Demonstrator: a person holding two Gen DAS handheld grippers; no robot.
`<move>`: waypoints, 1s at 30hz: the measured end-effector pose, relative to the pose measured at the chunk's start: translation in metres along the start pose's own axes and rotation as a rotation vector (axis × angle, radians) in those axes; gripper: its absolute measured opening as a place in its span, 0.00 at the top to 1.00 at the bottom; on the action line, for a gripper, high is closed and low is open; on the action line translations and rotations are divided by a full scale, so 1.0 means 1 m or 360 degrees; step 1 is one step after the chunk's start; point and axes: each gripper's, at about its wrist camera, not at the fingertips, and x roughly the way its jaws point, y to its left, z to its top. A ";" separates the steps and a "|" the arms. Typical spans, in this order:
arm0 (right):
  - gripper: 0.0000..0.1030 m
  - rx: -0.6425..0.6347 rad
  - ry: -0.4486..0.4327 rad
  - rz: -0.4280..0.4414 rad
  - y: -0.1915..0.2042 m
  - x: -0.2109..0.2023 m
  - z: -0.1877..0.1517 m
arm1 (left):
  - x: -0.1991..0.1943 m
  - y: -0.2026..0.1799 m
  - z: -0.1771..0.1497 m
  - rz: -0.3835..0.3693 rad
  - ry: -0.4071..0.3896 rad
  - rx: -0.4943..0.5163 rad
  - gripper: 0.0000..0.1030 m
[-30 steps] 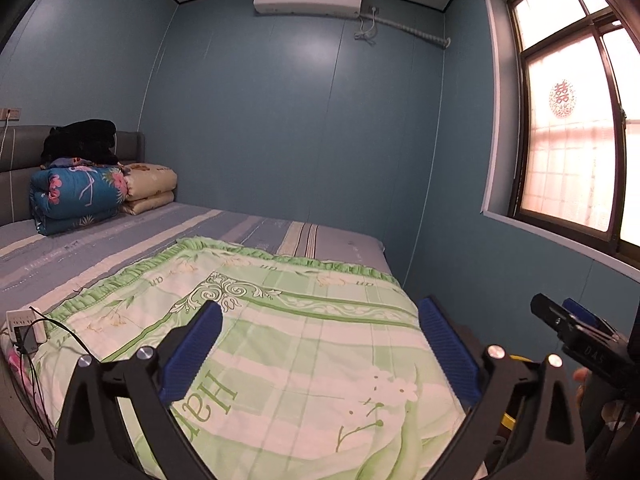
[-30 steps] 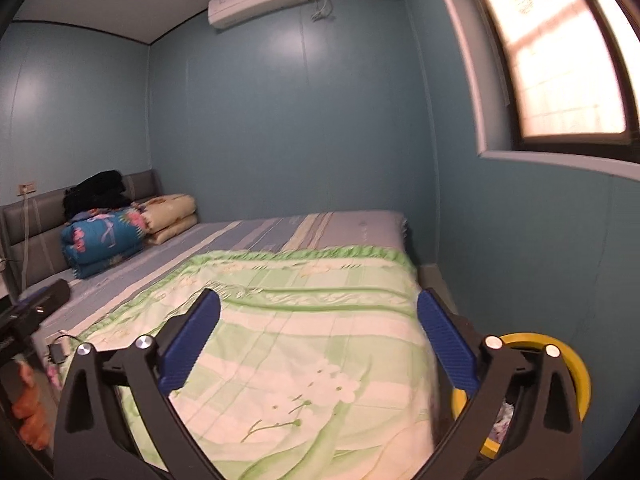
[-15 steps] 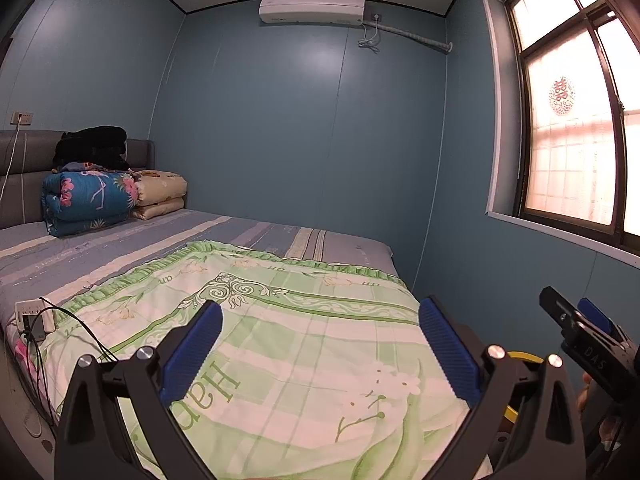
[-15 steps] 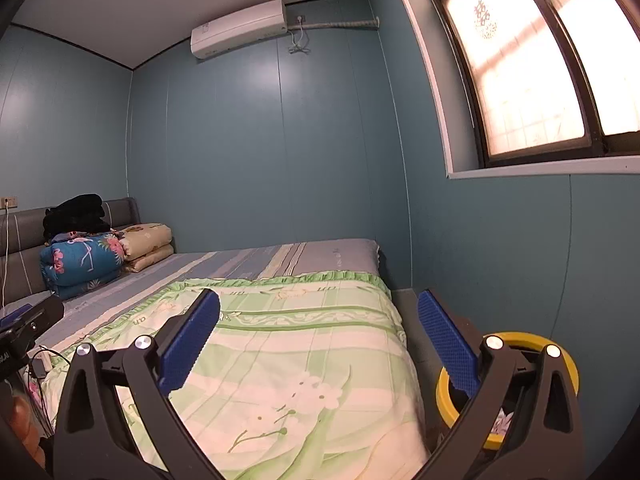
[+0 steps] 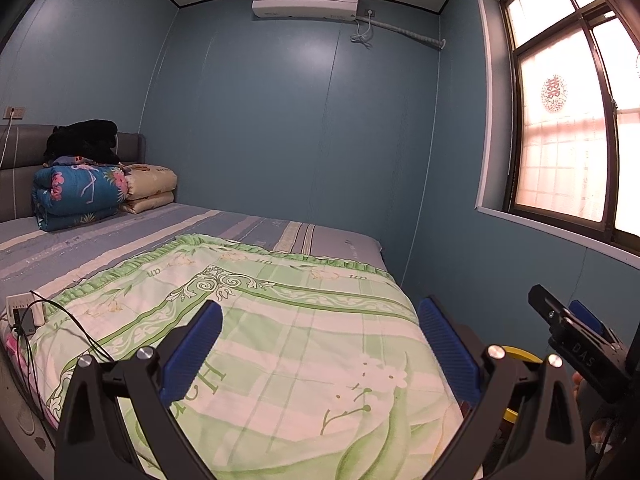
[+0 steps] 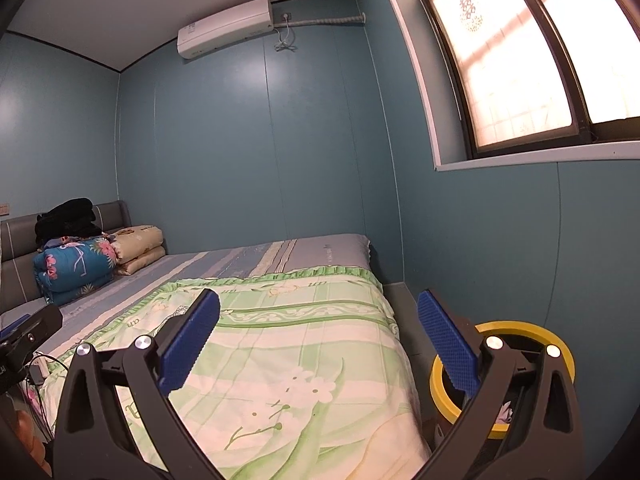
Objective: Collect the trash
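Observation:
A yellow-rimmed trash bin [image 6: 520,330] stands on the floor between the bed and the right wall, with some crumpled waste showing inside. Its rim [image 5: 516,354] peeks out behind my left gripper's right finger. My left gripper [image 5: 320,330] is open and holds nothing, raised over the foot of the bed. My right gripper [image 6: 320,326] is open and empty too, its right finger overlapping the bin in view. No loose trash shows on the bed. The right gripper's body [image 5: 576,344] shows at the right edge of the left wrist view.
A bed with a green floral quilt [image 5: 280,340] fills the lower view. Folded blankets [image 5: 80,192] are stacked at the headboard. A power strip with cables [image 5: 24,312] lies at the bed's left edge. Blue walls and a window [image 5: 568,148] close in on the right.
Both grippers have tilted upward, so more wall, ceiling and window show. The bin now shows more fully in the right wrist view. Both stay open and empty.

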 end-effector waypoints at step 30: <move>0.08 0.0033 0.0041 -0.0017 -0.003 0.005 -0.006 | 0.002 0.000 -0.002 -0.0019 0.0022 0.0004 0.08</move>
